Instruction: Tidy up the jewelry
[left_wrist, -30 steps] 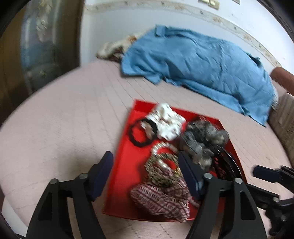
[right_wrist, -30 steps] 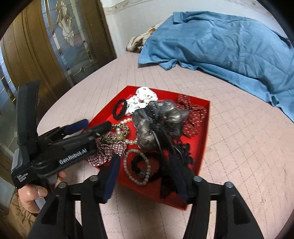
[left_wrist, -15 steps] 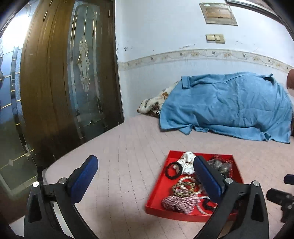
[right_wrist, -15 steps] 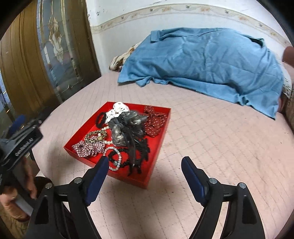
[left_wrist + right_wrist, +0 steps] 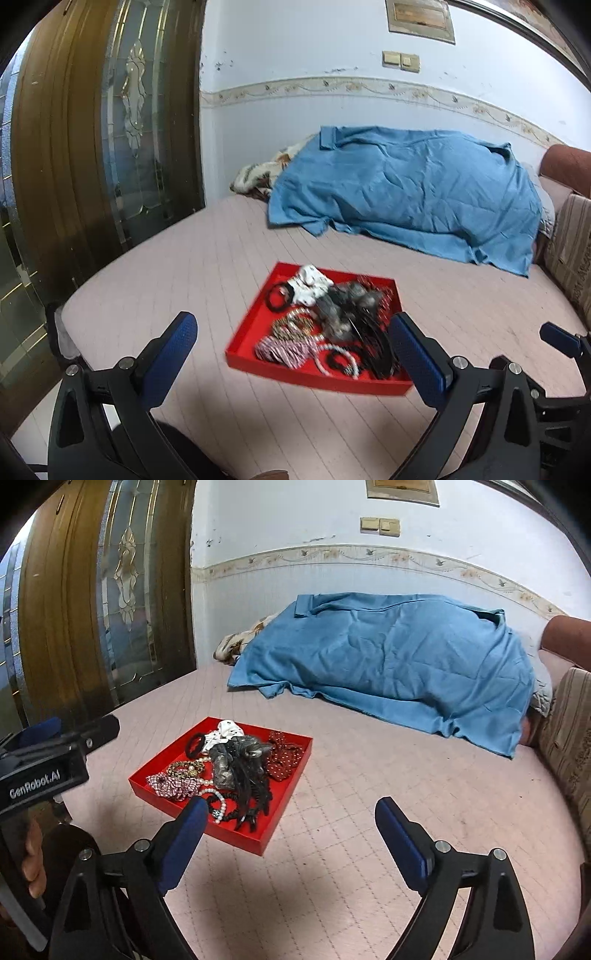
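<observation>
Red tray [image 5: 246, 342] on pink bedspread [image 5: 207, 266], heaped with jewelry [image 5: 207, 771]: light, limp, tangle-prone. Best pinched by 1 bead strand. Left gripper [image 5: 291, 354] wide, empty; right gripper [image 5: 291, 834] opening, empty.

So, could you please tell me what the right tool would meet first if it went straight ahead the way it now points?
Probably the bare pink bed cover. The right tool, its jaws opening with nothing between them, aims just right of the red tray; depth is hard to judge.
</observation>
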`<state>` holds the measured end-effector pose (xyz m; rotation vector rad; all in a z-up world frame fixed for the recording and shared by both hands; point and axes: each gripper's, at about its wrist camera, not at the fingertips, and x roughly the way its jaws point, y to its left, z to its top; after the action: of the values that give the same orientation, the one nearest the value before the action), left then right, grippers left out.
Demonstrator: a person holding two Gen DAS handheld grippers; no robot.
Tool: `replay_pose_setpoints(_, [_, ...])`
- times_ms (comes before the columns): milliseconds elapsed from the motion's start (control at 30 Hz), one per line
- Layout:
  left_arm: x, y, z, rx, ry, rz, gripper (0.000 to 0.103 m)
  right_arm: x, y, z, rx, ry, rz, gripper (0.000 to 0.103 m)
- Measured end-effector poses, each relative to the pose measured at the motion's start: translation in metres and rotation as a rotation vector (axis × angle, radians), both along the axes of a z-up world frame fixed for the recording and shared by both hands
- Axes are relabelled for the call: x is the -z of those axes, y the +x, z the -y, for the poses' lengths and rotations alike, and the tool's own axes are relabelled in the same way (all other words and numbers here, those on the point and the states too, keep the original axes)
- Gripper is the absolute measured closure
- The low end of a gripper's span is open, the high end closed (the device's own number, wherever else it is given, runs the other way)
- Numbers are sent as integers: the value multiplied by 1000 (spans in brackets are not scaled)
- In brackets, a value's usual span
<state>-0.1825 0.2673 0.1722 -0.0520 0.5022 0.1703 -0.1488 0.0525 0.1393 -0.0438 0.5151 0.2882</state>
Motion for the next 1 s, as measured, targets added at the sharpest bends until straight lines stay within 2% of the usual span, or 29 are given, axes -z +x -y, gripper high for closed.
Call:
replay_pose_setpoints(167, [12, -3, 14, 1, 35, -45, 0, 8, -3, 19, 40, 26, -28, 8])
replay_pose_setpoints(433, [32, 0, 28, 33, 27, -133, 0, 16, -9, 37, 95, 33, -47, 8])
replay_pose_setpoints(733, [46, 1, 40, 85, 21, -196, 0, 22, -7, 40, 103, 31, -69, 8])
replay_pose_setpoints(1000, [54, 5, 40, 89, 10, -238, 0, 28, -5, 36, 106, 15, -88, 8])
